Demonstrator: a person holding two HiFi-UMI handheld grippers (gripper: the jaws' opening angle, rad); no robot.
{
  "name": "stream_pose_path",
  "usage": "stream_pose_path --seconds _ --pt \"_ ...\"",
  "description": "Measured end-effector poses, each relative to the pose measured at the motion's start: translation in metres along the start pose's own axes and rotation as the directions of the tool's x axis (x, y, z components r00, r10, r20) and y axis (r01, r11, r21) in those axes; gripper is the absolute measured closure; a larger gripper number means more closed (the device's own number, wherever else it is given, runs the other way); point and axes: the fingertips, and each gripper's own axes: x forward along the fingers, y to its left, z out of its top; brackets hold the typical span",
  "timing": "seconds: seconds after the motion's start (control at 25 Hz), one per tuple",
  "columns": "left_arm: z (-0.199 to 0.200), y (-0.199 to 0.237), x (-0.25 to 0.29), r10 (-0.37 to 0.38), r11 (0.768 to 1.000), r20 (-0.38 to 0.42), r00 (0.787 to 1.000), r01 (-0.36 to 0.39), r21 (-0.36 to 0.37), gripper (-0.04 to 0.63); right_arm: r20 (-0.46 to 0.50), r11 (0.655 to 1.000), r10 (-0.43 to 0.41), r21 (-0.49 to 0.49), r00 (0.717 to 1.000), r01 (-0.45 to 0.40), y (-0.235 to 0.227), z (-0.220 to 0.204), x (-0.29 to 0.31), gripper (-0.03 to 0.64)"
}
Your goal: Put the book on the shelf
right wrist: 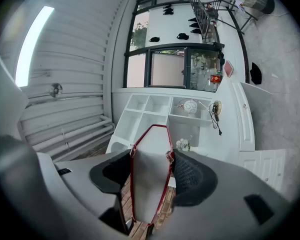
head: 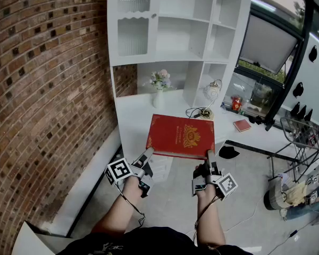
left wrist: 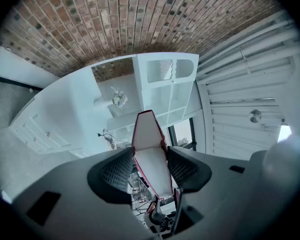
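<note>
A large red book (head: 182, 135) with a gold crest is held flat in the air before the white shelf unit (head: 173, 33). My left gripper (head: 147, 156) is shut on its near left corner. My right gripper (head: 209, 158) is shut on its near right edge. In the left gripper view the book's page edge (left wrist: 150, 156) runs between both pads. The right gripper view shows the book (right wrist: 149, 176) clamped the same way, with the shelf unit (right wrist: 155, 111) beyond.
On the white counter (head: 135, 116) stand a vase of flowers (head: 159, 86) and a small lamp (head: 210, 94) with a cord. A small red book (head: 242, 125) lies to the right. A brick wall (head: 42, 89) is on the left. A wire rack (head: 303, 134) stands at right.
</note>
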Motion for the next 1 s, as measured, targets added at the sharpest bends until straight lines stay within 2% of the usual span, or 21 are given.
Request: stream_pose_path --seconds 0.24,0.56,0.72,1.0 --pt "0.003 0.003 0.003 -0.001 1.0 -0.008 1.0 0.001 -0.003 0.364 0.006 1.0 -0.003 -0.005 1.0 0.003 -0.002 -0.002 0.004 0.354" --pt "-0.013 0.002 0.014 -0.002 1.0 -0.012 1.0 0.002 0.0 0.364 0.022 1.0 -0.012 -0.005 1.0 0.012 -0.007 0.017 -0.002 0.351" --pt "-0.016 0.001 0.021 -0.013 1.0 -0.012 1.0 0.013 0.022 0.364 0.025 1.0 0.002 -0.004 1.0 -0.002 -0.013 0.023 0.001 0.35" --pt "-0.039 -0.006 0.037 -0.009 0.999 0.022 1.0 0.008 0.042 0.365 -0.002 1.0 -0.001 0.009 1.0 0.001 -0.021 0.052 -0.002 0.348"
